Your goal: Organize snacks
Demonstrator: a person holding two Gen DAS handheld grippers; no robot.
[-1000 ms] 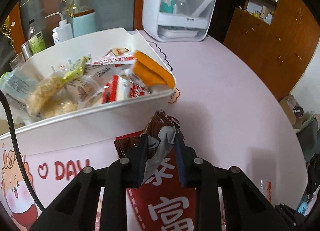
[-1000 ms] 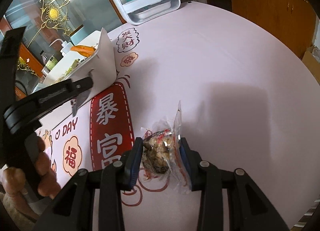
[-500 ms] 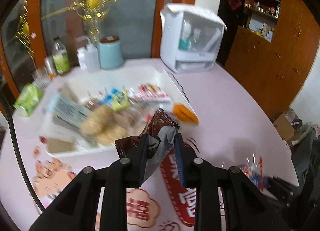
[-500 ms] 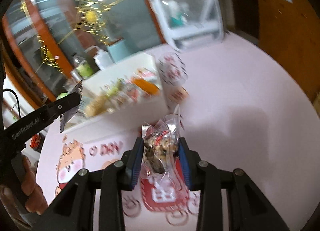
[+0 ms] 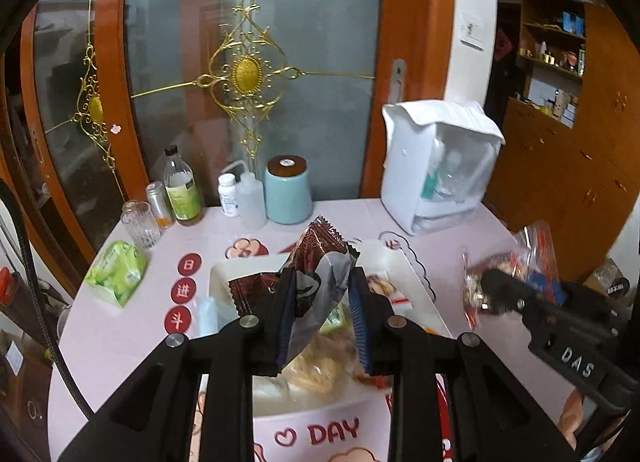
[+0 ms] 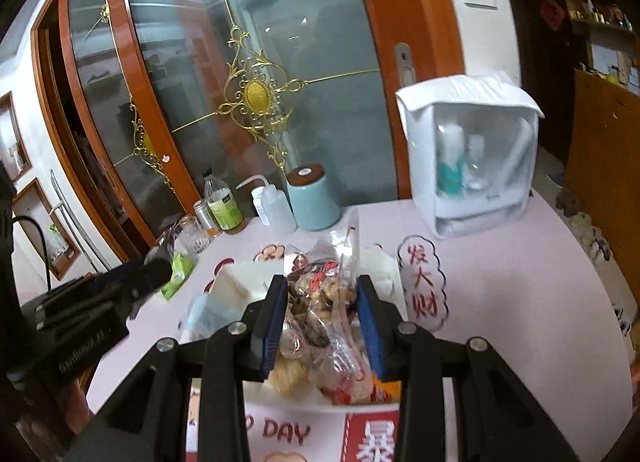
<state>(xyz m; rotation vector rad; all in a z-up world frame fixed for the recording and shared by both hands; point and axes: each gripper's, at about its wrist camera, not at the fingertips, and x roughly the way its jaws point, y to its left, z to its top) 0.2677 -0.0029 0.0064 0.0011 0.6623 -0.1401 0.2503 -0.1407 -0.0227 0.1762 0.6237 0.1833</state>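
Note:
My left gripper (image 5: 320, 294) is shut on a brown and silver snack packet (image 5: 318, 258), held in the air above the white snack bin (image 5: 312, 412). The bin holds several wrapped snacks. My right gripper (image 6: 322, 294) is shut on a clear bag of mixed snacks (image 6: 324, 294), also lifted over the white bin (image 6: 236, 276). In the left wrist view the right gripper (image 5: 496, 286) shows at the right with its clear bag (image 5: 508, 266). The left gripper's body (image 6: 96, 302) enters the right wrist view from the left.
On the pink table (image 5: 120, 326) stand a teal canister (image 5: 288, 190), bottles (image 5: 182, 186), a glass (image 5: 140, 224), a green tissue pack (image 5: 118, 272) and a white storage box (image 5: 440, 166). Glass doors stand behind. Wooden cabinets (image 5: 580, 150) line the right side.
Both grippers have risen from near the tabletop with their snacks and now hang over the bin. The views have tilted up, so the doors fill the upper half.

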